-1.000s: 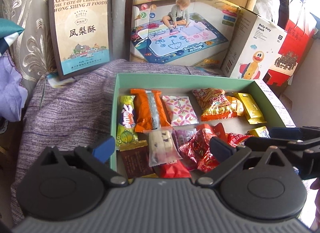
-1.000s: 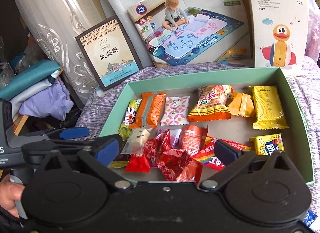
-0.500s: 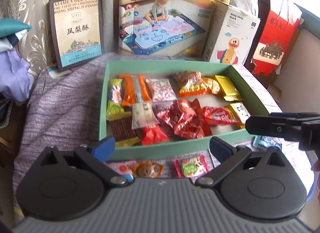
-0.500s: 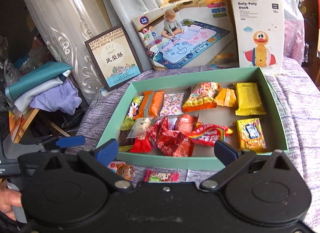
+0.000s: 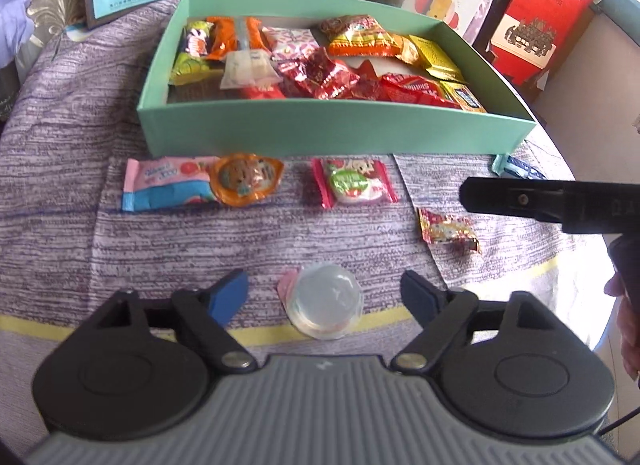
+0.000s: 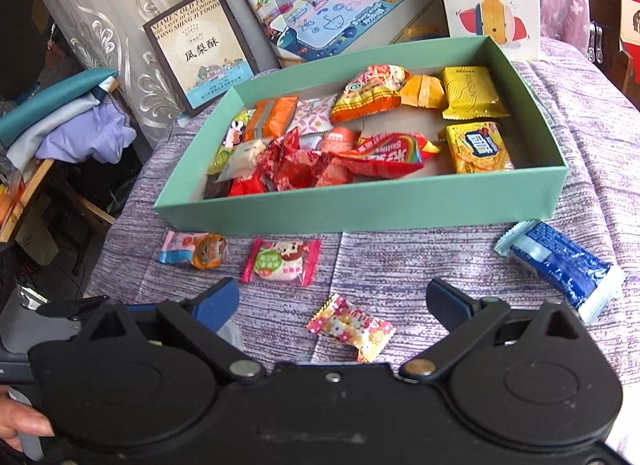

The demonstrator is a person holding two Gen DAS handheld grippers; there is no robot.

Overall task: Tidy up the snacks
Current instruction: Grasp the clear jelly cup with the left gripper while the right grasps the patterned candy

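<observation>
The box (image 6: pixel 360 205) sits mid-frame on the surface (image 6: pixel 400 265), packets (image 6: pixel 380 153) inside. Before it lie 3 sweets (image 6: pixel 282 261) at lower left, a wafer (image 6: pixel 560 261) at right, and a jelly cup (image 5: pixel 324 301) at the bottom centre of the left view.
</observation>
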